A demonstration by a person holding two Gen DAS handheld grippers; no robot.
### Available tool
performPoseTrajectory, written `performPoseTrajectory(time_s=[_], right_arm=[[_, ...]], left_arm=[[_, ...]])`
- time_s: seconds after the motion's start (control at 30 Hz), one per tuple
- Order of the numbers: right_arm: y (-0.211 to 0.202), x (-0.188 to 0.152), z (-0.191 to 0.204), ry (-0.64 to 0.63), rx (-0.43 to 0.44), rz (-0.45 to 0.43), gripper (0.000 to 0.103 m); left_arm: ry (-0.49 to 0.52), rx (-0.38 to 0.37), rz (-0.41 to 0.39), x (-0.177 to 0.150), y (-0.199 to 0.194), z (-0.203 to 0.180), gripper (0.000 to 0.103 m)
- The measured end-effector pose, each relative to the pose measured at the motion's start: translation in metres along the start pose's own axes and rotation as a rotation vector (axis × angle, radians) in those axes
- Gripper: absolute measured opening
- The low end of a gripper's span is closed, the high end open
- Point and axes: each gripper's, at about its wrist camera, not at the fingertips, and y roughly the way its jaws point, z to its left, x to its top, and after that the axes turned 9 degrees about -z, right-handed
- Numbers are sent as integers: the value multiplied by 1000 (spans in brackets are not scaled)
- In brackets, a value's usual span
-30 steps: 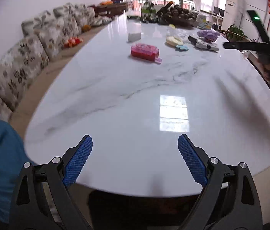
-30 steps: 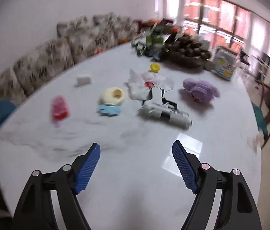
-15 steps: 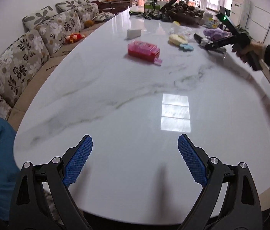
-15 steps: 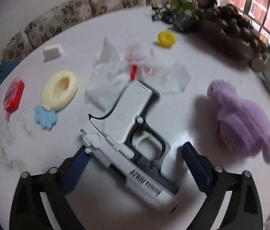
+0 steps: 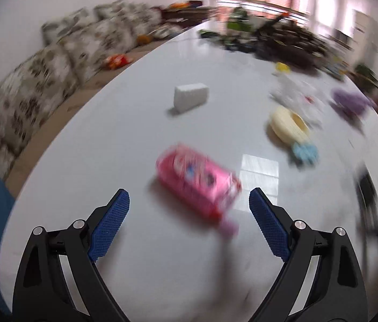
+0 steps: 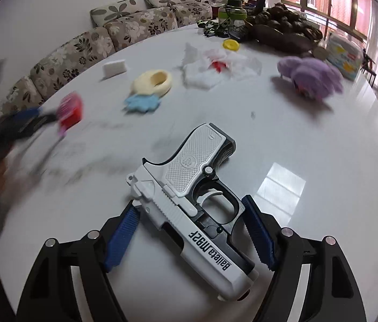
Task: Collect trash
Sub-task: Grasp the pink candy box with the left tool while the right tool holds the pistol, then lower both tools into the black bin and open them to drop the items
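Observation:
My right gripper (image 6: 190, 230) is open, its jaws on either side of a white and black toy pistol (image 6: 191, 201) that lies on the white marble table (image 6: 309, 134). My left gripper (image 5: 187, 225) is open and empty, just short of a pink box (image 5: 197, 182) with a small tail. That box also shows blurred in the right wrist view (image 6: 69, 111). Crumpled white tissues with a red scrap (image 6: 215, 67) lie farther back. The left view is motion-blurred.
A cream ring with a blue flower piece (image 6: 152, 84), a white block (image 5: 190, 98), a yellow lid (image 6: 231, 45) and a purple plush toy (image 6: 311, 79) lie on the table. Dark clutter (image 6: 277, 32) fills the far end. A floral sofa (image 5: 41, 88) runs along the left.
My left gripper has moved forward up to the pink box. My right gripper has come down closer around the pistol, whose body now lies between the fingers.

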Motion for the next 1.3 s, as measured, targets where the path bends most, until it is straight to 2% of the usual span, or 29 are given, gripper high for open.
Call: performPoseTrajectory(time_s=[0.1,0.17,0.2,0.23,0.3,0.33,0.43,0.57,0.73,0.87,0.97,1.1,1.2,1.3], right_arm=[[-8,-9,5,5,24,5,75],[-10,-12,9,2,17,7,75],[-11,-14,10,10,16,9,75],[-12,-14,10,19,18,12,75],[-13,-15,14,35,10,16,75],[-14,-17,16,42,5,13,75],[-18,-24,28,77,13,0,75],[-36,-43,62,110,36,-19,75],[-69,-75,115,153,83,-66,75],[-105,-114,161,217,119,-116,75],[-130,-141,188,260,148,-136,75],[-163,-182,226,261,171,-131,75],[-168,-216,248,273,194,-70,75],[-146,-241,254,281,200,18,76]], left_arm=[[-109,87,61,12,24,-4,88],[-161,136,132,10,41,-5,88],[-163,151,123,7,41,-6,79],[-141,138,94,4,36,-10,65],[-105,104,82,-4,24,-12,52],[-91,58,76,-12,15,-11,48],[-44,-71,37,-39,-17,-2,45],[76,-187,-80,-81,-86,16,42],[206,-296,-148,-133,-167,39,42],[264,-370,-177,-173,-212,58,42],[288,-409,-172,-204,-240,77,42],[358,-416,-162,-244,-265,94,42],[404,-420,-80,-279,-264,100,42],[441,-425,8,-308,-246,100,43]])
